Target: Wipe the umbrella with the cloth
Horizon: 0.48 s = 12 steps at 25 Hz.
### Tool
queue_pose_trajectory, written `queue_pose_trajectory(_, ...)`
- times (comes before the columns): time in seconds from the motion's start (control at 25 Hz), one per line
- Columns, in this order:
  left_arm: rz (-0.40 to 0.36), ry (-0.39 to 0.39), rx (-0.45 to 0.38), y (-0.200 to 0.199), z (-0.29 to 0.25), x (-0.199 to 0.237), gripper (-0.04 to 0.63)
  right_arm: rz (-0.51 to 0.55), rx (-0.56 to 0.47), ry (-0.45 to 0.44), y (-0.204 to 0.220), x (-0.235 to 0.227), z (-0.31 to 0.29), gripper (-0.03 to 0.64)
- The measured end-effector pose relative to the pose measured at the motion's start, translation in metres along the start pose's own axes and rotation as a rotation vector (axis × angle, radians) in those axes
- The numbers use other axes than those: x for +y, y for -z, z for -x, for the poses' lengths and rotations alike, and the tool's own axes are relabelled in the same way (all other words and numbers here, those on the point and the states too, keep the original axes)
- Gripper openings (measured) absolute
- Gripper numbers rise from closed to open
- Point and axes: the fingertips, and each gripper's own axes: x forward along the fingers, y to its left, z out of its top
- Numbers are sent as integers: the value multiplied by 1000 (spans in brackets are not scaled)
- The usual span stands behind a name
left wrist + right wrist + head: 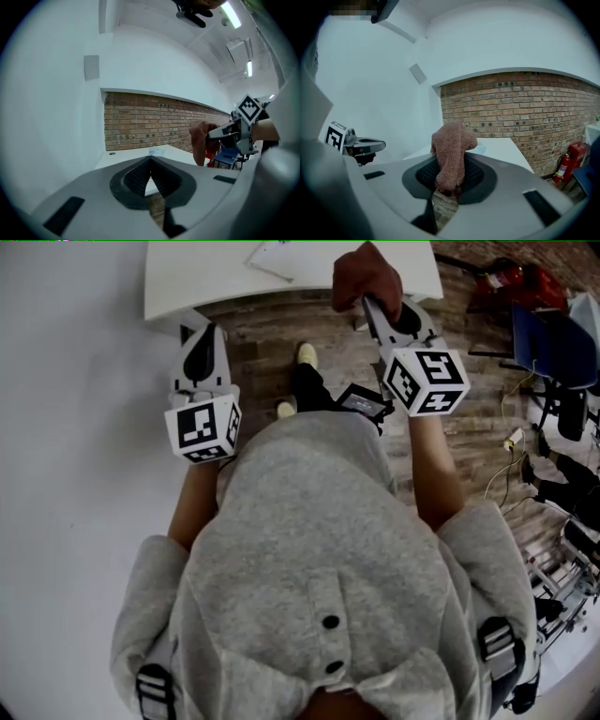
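- Surface [187, 277]: white, upper left of the head view, by a brick wall. I see no umbrella on it or in any view.
- Left tool [150, 164]: pressed together with nothing in it, held in the air at the head view's left.
- Right tool [375, 307]: pinching the cloth, upper middle of that frame.
- Cloth [451, 154]: brownish and bunched, drooping over the jaws.
- Progress, as I judge it: the cloth is in hand, but the wiping is not begun and all of it is left.

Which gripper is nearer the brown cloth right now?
Right. The right gripper is shut on the cloth, which sticks up from its jaws; the left gripper is shut on nothing, well apart beside it.
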Motion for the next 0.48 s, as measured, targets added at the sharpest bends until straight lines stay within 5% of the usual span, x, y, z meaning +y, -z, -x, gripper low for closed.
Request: queue_pose_trajectory(0.48, 1, 35, -25, -12, 12, -11, 15, 0, 1, 10, -1, 12, 12, 84)
